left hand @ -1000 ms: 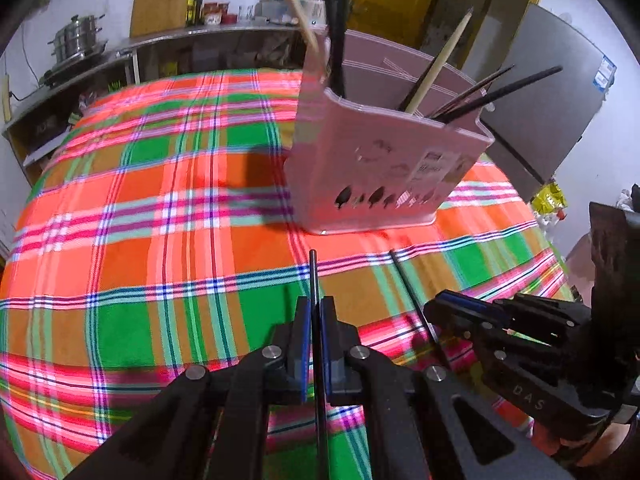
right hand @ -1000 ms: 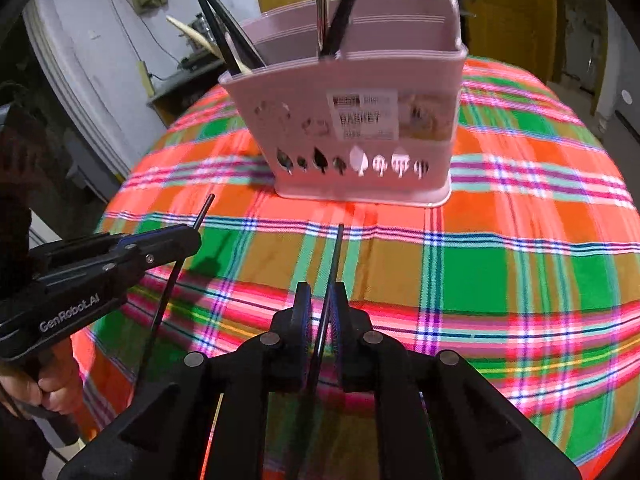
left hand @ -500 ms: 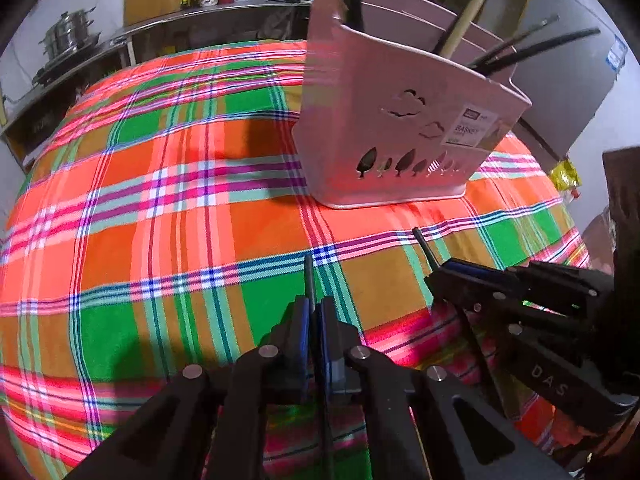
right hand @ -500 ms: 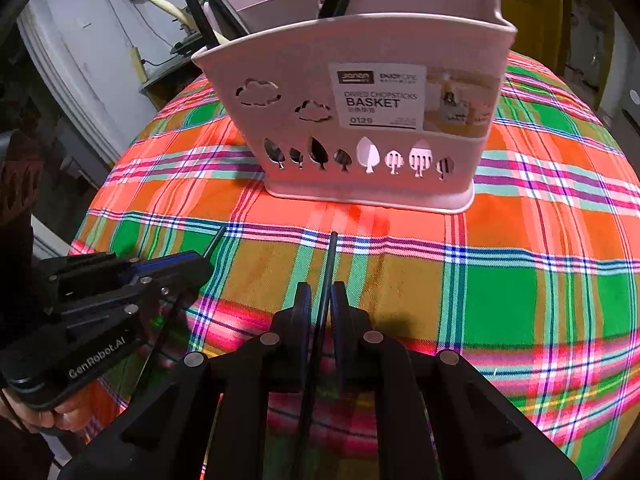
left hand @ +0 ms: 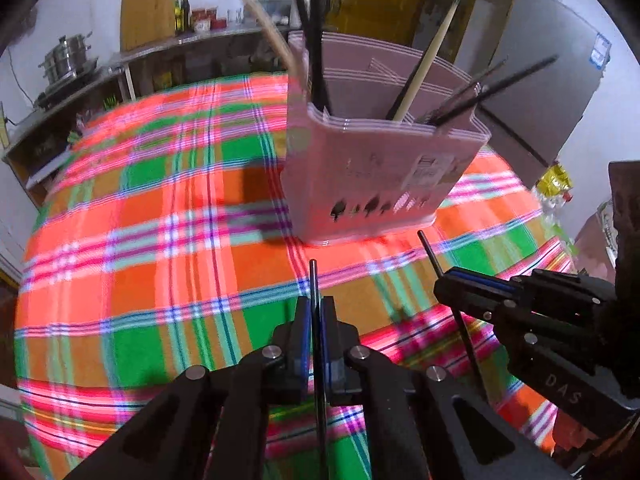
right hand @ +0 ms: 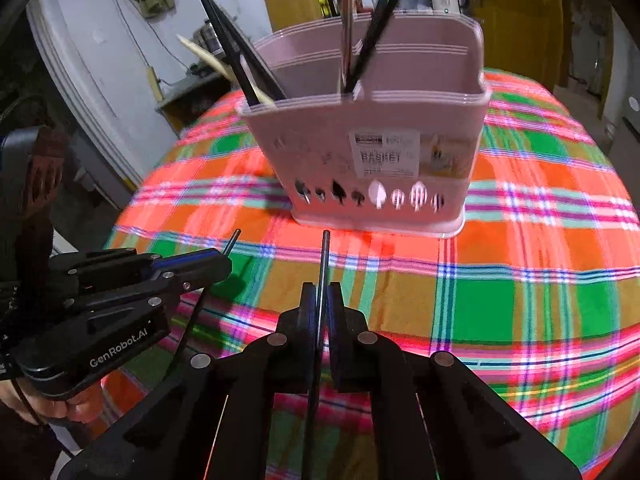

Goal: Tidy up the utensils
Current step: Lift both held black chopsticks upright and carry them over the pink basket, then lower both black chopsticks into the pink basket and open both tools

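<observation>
A pink divided utensil basket [left hand: 372,168] [right hand: 360,120] stands on the plaid tablecloth, with several black and pale wooden chopsticks upright in it. My left gripper [left hand: 315,308] is shut on a black chopstick [left hand: 313,280] whose tip points at the basket's base. It also shows in the right wrist view as the left gripper [right hand: 220,264]. My right gripper [right hand: 322,294] has its jaws closing on a second black chopstick [right hand: 325,256], which lies between the pads. From the left wrist camera, the right gripper [left hand: 444,284] sits at the right. Both hover short of the basket.
The plaid tablecloth [left hand: 160,240] covers a round table that drops off at the near edge. Behind are a counter with steel pots [left hand: 68,60], a wooden board [left hand: 148,12], a grey fridge [left hand: 540,100] and a yellow door [right hand: 516,12]. A hand [right hand: 76,404] holds the left gripper.
Half a second ago both grippers were closer to the basket; now they have lifted back, each still holding its chopstick. The right jaws have narrowed on theirs.
</observation>
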The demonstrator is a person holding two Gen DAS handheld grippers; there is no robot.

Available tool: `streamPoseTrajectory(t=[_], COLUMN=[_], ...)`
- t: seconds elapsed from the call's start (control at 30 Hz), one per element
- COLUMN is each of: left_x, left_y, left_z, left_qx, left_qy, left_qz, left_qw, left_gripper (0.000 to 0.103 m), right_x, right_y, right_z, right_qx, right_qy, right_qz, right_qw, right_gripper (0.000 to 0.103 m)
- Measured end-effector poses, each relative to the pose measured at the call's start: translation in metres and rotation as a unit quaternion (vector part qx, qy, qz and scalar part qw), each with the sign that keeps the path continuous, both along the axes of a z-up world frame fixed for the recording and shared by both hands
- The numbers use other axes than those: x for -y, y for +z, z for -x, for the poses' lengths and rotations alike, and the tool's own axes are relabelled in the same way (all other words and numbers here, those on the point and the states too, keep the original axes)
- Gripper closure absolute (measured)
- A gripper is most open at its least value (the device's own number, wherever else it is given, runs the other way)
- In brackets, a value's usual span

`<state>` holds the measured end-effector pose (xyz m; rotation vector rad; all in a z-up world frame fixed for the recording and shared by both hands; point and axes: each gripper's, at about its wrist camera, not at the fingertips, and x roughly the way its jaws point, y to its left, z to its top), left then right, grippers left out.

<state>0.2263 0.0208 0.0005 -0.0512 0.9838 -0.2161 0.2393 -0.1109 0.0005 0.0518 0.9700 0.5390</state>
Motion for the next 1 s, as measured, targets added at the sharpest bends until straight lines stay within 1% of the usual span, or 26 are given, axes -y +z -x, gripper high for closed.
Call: streamPoseTrajectory(t=[0.2, 0.37, 0.5, 0.67, 1.0], left_x=[-0.005, -0.004, -0.005, -0.003, 0.003], left_y=[0.054, 0.097, 0.123, 0.139, 0.138], left_z=[0.012, 0.025, 0.035, 0.044, 0.056], left_qx=[0.054, 0.099, 0.127, 0.146, 0.149], left_qy=[0.001, -0.003, -0.007, -0.01, -0.016], left_qz=[0.013, 0.019, 0.022, 0.027, 0.017], left_qw=[0.9985, 0.9948, 0.9916, 0.9888, 0.9886], left_gripper=[0.099, 0.099, 0.099, 0.099, 0.099], right_x=[0.009, 0.017, 0.022, 0.026, 0.028], right_y=[0.043, 0.078, 0.106, 0.124, 0.116], right_z=[0.01, 0.018, 0.026, 0.038, 0.05], right_qx=[0.044, 0.086, 0.121, 0.15, 0.145], right_qy=[-0.004, -0.011, -0.015, -0.016, -0.012], right_qz=[-0.023, -0.036, -0.046, -0.049, -0.037], right_qw=[0.999, 0.996, 0.991, 0.987, 0.989], right_gripper=[0.098, 0.098, 0.098, 0.098, 0.098])
